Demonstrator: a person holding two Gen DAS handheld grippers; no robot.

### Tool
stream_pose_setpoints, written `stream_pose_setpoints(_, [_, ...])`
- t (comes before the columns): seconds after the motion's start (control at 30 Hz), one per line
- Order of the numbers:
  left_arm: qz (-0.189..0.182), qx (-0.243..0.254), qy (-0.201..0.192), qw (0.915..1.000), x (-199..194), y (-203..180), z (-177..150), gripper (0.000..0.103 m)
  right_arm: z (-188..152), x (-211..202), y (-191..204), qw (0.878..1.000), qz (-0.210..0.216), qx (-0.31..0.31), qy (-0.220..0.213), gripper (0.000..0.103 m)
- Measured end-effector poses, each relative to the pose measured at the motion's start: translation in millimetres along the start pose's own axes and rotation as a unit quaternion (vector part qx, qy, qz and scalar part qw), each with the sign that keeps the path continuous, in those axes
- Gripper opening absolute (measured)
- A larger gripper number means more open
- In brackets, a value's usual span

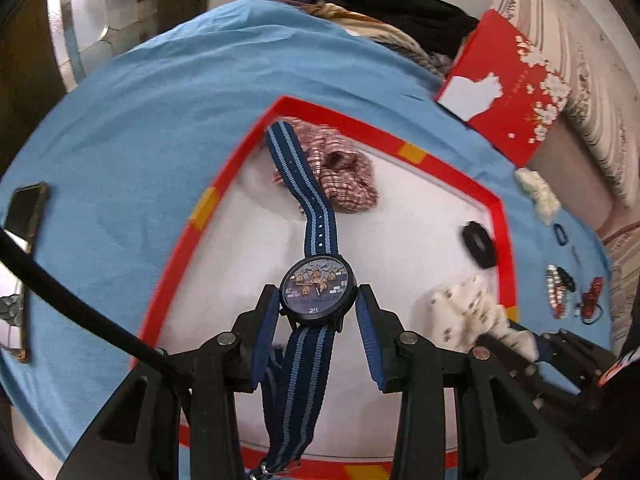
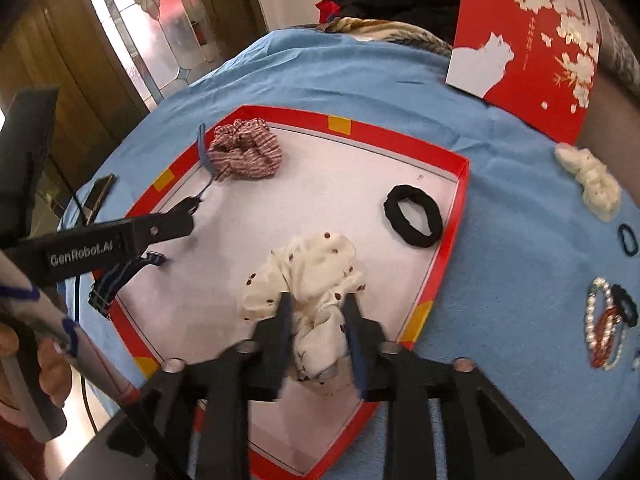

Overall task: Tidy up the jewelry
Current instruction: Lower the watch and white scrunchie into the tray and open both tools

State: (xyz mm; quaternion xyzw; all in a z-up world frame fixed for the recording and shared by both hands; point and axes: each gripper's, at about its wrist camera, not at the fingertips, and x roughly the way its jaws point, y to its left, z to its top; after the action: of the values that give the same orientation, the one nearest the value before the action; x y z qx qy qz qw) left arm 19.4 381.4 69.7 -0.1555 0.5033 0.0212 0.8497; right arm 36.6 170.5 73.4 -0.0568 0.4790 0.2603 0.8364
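Black left claw (image 1: pixel 318 312), blue pads, 2 silver screws (white "GenRobot.AI" lettering), black cable (image 1: pixel 80 312)

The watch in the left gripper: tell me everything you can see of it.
The watch has a round dark case, a blue cartoon dial and a woven strap striped navy and light blue, with punched holes. Its case sits between the left gripper's blue pads, which look closed against its sides. One strap end stretches up over the red checked scrunchie; the other hangs below the fingers. It is held above the red-rimmed tray.

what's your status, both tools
left tool shut on watch over tray. right tool open around white scrunchie, in tray. nothing in the way.
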Motion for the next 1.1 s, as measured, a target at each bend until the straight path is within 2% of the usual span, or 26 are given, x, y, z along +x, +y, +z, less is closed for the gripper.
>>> stream_pose_setpoints(0.13, [0.004, 0.008, 0.011, 0.9999, 3, -10, 2, 0.038, -2, -10, 3, 1.0, -0.014, -0.015, -0.01, 0.049])
stream_pose_setpoints(0.43, [0.026, -0.032, -0.036, 0.9985, -43, 9, 1, 0.043, -18, -50, 6, 0.998, -0.014, -0.036, -0.04, 0.055])
stream_pose_setpoints(0.53, [0.04, -0.034, -0.052, 0.9973, -64, 8, -8, 0.043, -32, -73, -1, 0.998, -0.008, -0.032, -0.052, 0.056])
stream_pose_setpoints(0.63, [0.054, -0.025, -0.068, 0.9959, -85, -3, -23, 0.049, -52, -97, -13, 0.998, -0.009, -0.021, -0.064, 0.06])
stream_pose_setpoints(0.67, [0.057, -0.023, -0.072, 0.9955, -90, -8, -29, 0.053, -62, -106, -20, 0.998, -0.011, -0.011, -0.068, 0.06])
stream_pose_setpoints(0.8, [0.054, -0.006, -0.085, 0.9949, -108, -40, -53, 0.053, -99, -130, -47, 0.997, -0.032, 0.023, -0.073, 0.061])
stream_pose_setpoints(0.93, [0.047, 0.035, -0.095, 0.9937, -117, -91, -79, 0.054, -140, -148, -81, 0.994, -0.059, 0.064, -0.072, 0.061])
stream_pose_setpoints(1.1, [0.027, 0.061, -0.096, 0.9931, -118, -148, -107, 0.054, -188, -168, -125, 0.985, -0.094, 0.124, -0.077, 0.061])
